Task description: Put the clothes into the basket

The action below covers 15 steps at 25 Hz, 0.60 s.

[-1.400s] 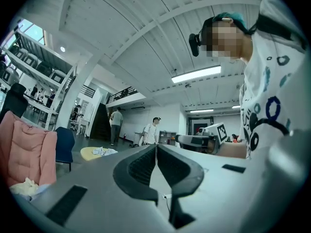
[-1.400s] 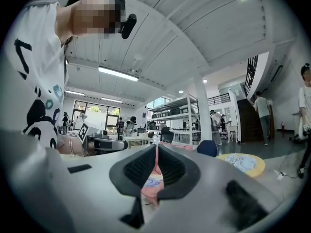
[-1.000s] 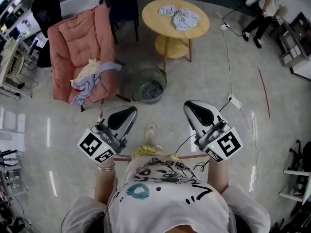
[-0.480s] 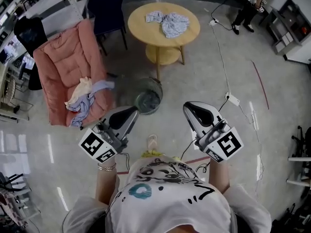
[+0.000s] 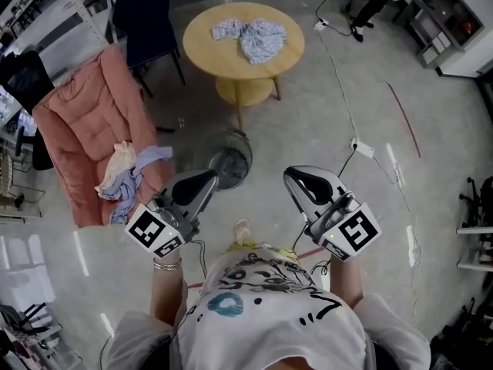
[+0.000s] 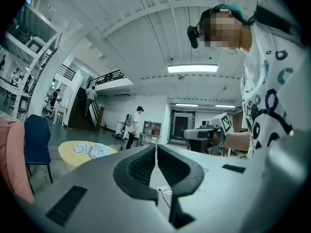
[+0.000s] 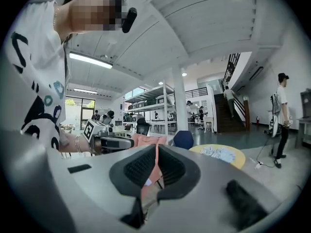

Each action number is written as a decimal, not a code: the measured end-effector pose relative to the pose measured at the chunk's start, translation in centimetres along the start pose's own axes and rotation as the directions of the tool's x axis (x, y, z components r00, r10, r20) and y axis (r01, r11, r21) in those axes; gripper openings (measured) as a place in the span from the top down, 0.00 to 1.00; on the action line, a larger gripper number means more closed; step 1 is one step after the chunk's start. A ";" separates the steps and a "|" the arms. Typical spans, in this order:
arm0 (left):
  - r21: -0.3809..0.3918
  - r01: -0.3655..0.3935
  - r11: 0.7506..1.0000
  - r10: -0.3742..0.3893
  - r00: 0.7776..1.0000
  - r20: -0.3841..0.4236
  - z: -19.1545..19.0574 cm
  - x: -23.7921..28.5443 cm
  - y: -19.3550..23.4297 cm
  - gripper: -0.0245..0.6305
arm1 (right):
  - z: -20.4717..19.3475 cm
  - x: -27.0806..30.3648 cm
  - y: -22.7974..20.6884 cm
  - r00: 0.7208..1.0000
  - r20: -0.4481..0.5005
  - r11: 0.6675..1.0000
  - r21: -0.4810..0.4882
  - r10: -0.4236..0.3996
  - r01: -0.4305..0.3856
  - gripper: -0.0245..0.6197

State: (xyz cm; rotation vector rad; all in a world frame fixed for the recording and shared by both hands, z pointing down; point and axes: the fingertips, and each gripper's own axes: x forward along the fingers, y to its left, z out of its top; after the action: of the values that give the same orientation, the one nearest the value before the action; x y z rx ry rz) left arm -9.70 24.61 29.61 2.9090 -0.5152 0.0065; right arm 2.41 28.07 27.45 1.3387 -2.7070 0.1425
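Two crumpled pale blue clothes (image 5: 254, 37) lie on the round yellow table (image 5: 289, 52) far ahead. More clothes, cream and blue (image 5: 123, 177), are heaped on the pink padded chair (image 5: 85, 129) at the left. The round wire basket (image 5: 229, 160) stands on the floor between chair and table, just beyond my left gripper (image 5: 209, 177). That gripper is shut and holds nothing, its tips meeting (image 6: 155, 147). My right gripper (image 5: 291, 174) is also shut and empty (image 7: 156, 147). Both are held level above the floor, short of the clothes.
A dark blue chair (image 5: 146, 18) stands behind the pink one. A power strip with cables (image 5: 362, 149) and a red floor line (image 5: 404, 118) lie to the right. Shelves stand at the right edge. A person (image 7: 281, 115) stands farther back.
The table, pink chair and basket have slid left and nearer in the head view as I walk towards them. Both grippers stay shut in front of my body.
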 end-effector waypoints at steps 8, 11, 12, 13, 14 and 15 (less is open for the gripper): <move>-0.025 0.023 0.999 -0.024 0.999 -0.021 -0.6 2.3 0.9 0.92 | -1.1 -1.0 -2.3 0.998 -0.024 0.998 0.034 -0.053 0.053 0.91; -0.029 0.036 0.999 -0.037 0.999 -0.028 -0.6 4.0 0.6 0.92 | -1.3 -1.6 -4.2 0.997 -0.033 0.998 0.021 -0.063 0.064 0.91; -0.028 0.039 0.999 -0.040 0.999 -0.028 -0.6 4.6 0.5 0.92 | -1.3 -1.7 -5.1 0.997 -0.033 0.997 0.019 -0.068 0.069 0.91; -0.026 0.038 0.999 -0.039 0.999 -0.027 -0.5 5.3 0.5 0.92 | -1.2 -1.8 -5.9 0.997 -0.028 0.997 0.020 -0.072 0.072 0.91; -0.022 0.034 0.999 -0.035 0.999 -0.028 -0.5 5.9 0.6 0.92 | -1.1 -1.9 -6.8 0.997 -0.021 0.997 0.020 -0.072 0.073 0.91; -0.018 0.026 1.000 -0.027 0.999 -0.027 -0.4 6.5 0.7 0.92 | -0.9 -2.0 -7.6 0.998 -0.013 0.997 0.018 -0.068 0.069 0.91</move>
State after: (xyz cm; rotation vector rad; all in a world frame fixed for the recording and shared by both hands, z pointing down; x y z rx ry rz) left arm -3.80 21.79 30.40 2.8943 -0.4700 0.0377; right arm 9.73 25.14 28.33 1.4289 -2.6524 0.1695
